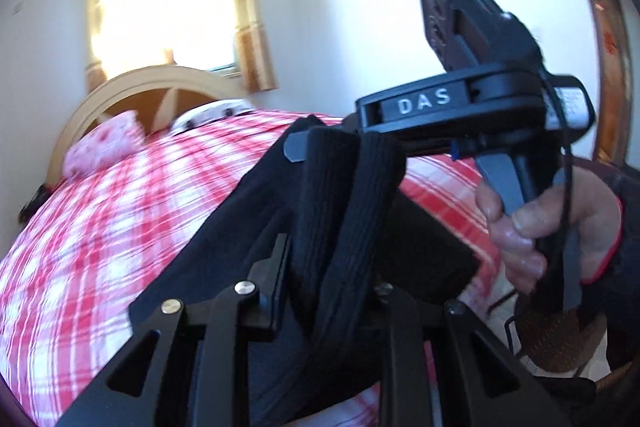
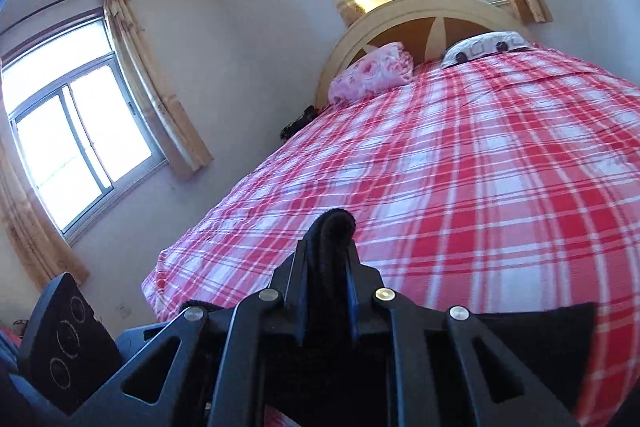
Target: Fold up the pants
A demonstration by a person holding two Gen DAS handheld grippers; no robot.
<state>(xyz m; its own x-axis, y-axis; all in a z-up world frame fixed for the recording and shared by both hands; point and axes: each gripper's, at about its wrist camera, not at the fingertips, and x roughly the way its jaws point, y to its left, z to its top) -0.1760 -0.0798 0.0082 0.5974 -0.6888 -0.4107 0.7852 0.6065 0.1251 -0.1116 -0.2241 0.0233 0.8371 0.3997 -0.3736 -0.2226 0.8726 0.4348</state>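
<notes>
Pants point(image 1: 224, 227) of dark navy or black cloth are held up over a bed point(image 1: 100, 227) spread with a red-and-white plaid sheet, gripped at two places along a ribbed band. In the left wrist view the left gripper point(image 1: 332, 267) is narrowed onto a doubled fold of that ribbed band, which runs up between its jaws and away toward the right gripper point(image 1: 304, 147); the rest of the cloth hangs down to the left of the band and drapes over the near part of the bed. The right gripper comes in from the right side of that view, its body marked "DAS", with a person's hand point(image 1: 552, 227) wrapped round the handle and trigger and a dark sleeve with a red cuff behind it; its tips meet the upper end of the same ribbed band. In the right wrist view the right gripper point(image 2: 329, 259) is closed to a narrow gap on a bunched ridge of the black ribbed cloth point(image 2: 332, 239), which sticks up past the fingertips, while more dark cloth shows below and to the right of the jaws near the foot edge of the bed. At the head end of the bed stands an arched wooden headboard point(image 2: 400, 15), with a pink flowered pillow point(image 2: 372, 71) toward the left side and a white patterned pillow point(image 2: 484, 47) toward the right. Curtained windows point(image 2: 80, 139) light the pale walls.
</notes>
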